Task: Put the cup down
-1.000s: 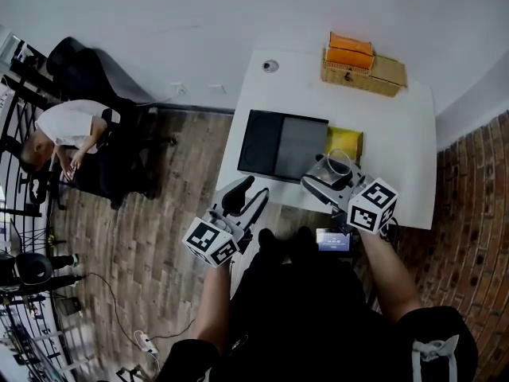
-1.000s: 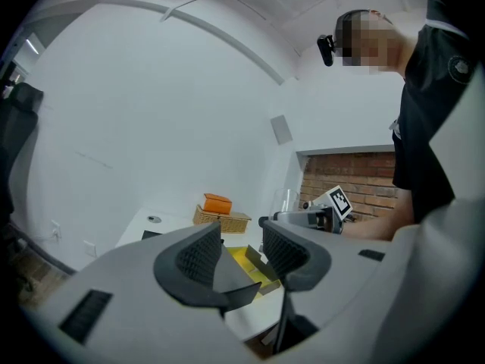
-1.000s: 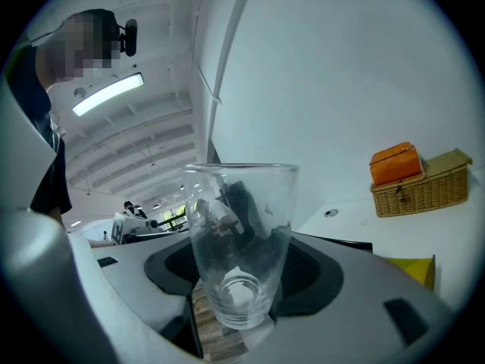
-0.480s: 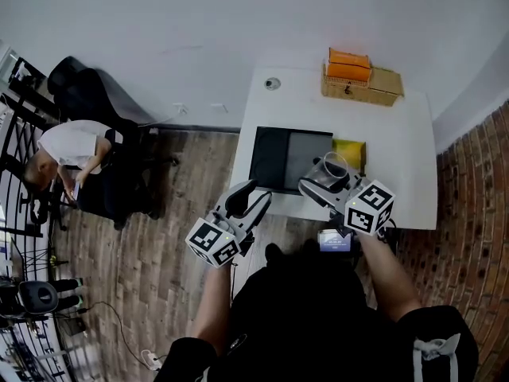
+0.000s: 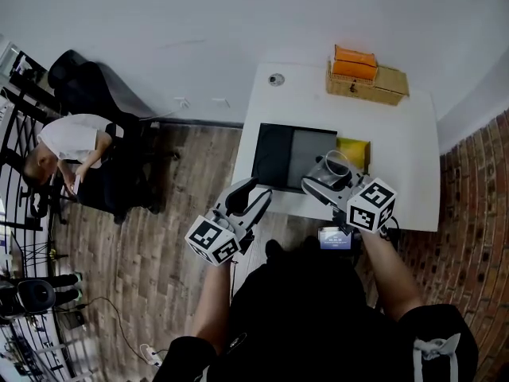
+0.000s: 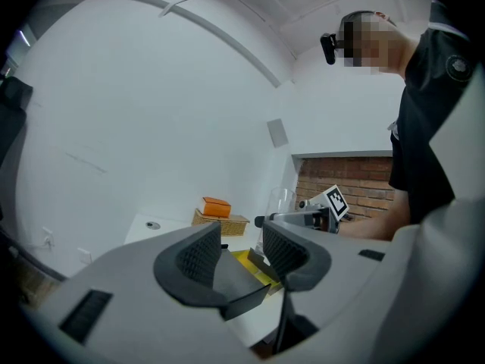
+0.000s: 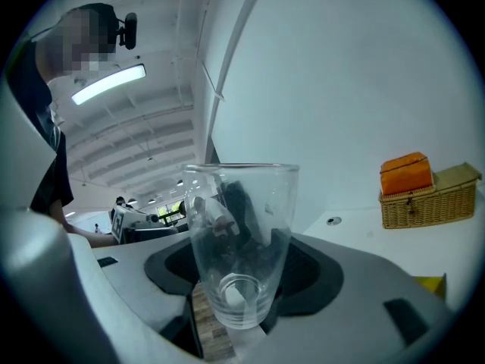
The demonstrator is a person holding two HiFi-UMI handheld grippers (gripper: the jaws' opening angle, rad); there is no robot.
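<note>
Cup (image 7: 241,233): clear glass, upright, clamped near its base by my right gripper (image 5: 322,183), jaws closed on the glass wall. In the head view it hangs over the near side of the white table (image 5: 398,165), about where the dark tray (image 5: 290,153) meets the yellow pad (image 5: 351,145). How far it clears them I cannot tell.

Step in hand, as I judge it: lowering the cup to rest. I recommend keeping it plumb and choosing one flat surface rather than the seam between tray and pad. The base should be fully down before the jaws part. I would then draw back along the jaw line so neither jaw tips the glass over. Glass is smooth and may slip if the grip eases early.

Left gripper (image 6: 241,252): jaws apart, nothing between them. It sits off the table's near-left edge, well apart from the cup, and is no obstruction.

Surroundings: a wicker basket (image 5: 382,86) with an orange box (image 5: 355,58) on it stands at the far side, well clear. A seated person (image 5: 71,138) is across the floor to the left, not involved.
</note>
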